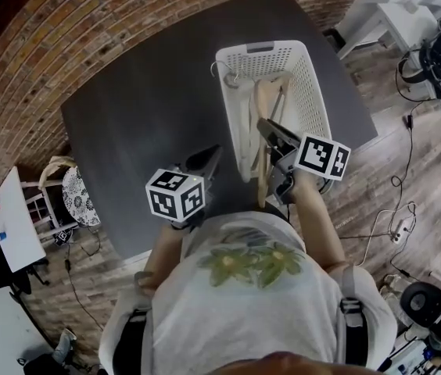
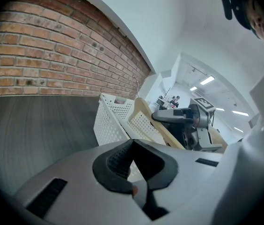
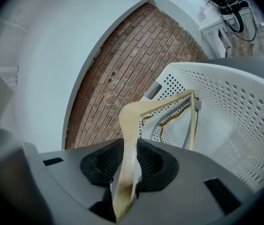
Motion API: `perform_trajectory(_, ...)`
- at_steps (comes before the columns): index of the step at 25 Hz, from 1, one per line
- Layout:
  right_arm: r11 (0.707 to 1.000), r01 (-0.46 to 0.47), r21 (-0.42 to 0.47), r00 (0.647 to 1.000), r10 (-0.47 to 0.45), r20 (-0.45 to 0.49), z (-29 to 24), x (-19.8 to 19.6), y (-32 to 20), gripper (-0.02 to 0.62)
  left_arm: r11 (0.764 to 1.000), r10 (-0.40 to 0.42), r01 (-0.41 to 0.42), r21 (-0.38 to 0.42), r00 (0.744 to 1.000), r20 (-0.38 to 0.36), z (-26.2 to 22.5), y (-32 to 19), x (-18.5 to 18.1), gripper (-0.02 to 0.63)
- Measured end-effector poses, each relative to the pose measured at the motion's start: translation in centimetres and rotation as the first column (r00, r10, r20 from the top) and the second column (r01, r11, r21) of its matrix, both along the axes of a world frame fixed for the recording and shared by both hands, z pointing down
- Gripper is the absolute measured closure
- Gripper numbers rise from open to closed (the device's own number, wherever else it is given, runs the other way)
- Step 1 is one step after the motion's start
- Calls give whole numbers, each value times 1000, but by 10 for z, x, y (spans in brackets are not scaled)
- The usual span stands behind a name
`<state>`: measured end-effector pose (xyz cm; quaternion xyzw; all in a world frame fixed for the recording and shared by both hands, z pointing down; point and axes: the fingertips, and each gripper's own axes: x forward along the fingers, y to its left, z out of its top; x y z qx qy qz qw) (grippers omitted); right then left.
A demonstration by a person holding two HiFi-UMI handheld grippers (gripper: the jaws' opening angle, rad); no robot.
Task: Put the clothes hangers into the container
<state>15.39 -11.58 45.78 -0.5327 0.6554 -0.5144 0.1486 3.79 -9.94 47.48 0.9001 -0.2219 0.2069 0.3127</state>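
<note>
A white perforated basket (image 1: 312, 92) stands on the dark table (image 1: 142, 123), right of centre. My right gripper (image 1: 271, 131) is shut on the arm of a wooden clothes hanger (image 1: 261, 104). The hanger is tilted over the basket's near end, with its far part down inside. In the right gripper view the hanger (image 3: 150, 108) runs between the pads of my right gripper (image 3: 128, 161) into the basket (image 3: 244, 107), where a pale hanger with yellow trim (image 3: 169, 123) lies. My left gripper (image 1: 211, 156) hovers left of the basket, shut and empty (image 2: 133, 149).
A brick wall (image 1: 87, 30) borders the table's far side. A white shelf unit (image 1: 17, 217) stands on the floor to the left. At the far right is a white desk (image 1: 396, 18), with cables (image 1: 396, 209) on the wooden floor.
</note>
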Motion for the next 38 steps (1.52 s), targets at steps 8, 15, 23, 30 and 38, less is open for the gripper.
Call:
perform_trajectory(8, 999, -11, -41, 1000, 12, 8, 11, 5, -13, 488, 1000, -24, 24, -8, 1000, 4, 2, -8, -4, 577)
perform_trajectory(15, 999, 15, -52, 1000, -15, 14, 18, 1, -22, 486, 999, -42, 42, -13, 999, 8, 6, -15, -6, 577)
perform_trajectory(23, 996, 52, -65, 999, -52, 9, 24, -6, -29, 483, 999, -44, 45, -19, 999, 11, 8, -18, -4, 578)
perform_trajectory(30, 993, 83, -81, 996, -84, -6, 31, -13, -32, 482, 999, -41, 41, -16, 999, 16, 11, -21, -5, 578)
perform_trajectory(38, 988, 123, -90, 991, -128, -44, 37, -19, -33, 479, 999, -38, 38, -17, 999, 10, 11, -21, -9, 578)
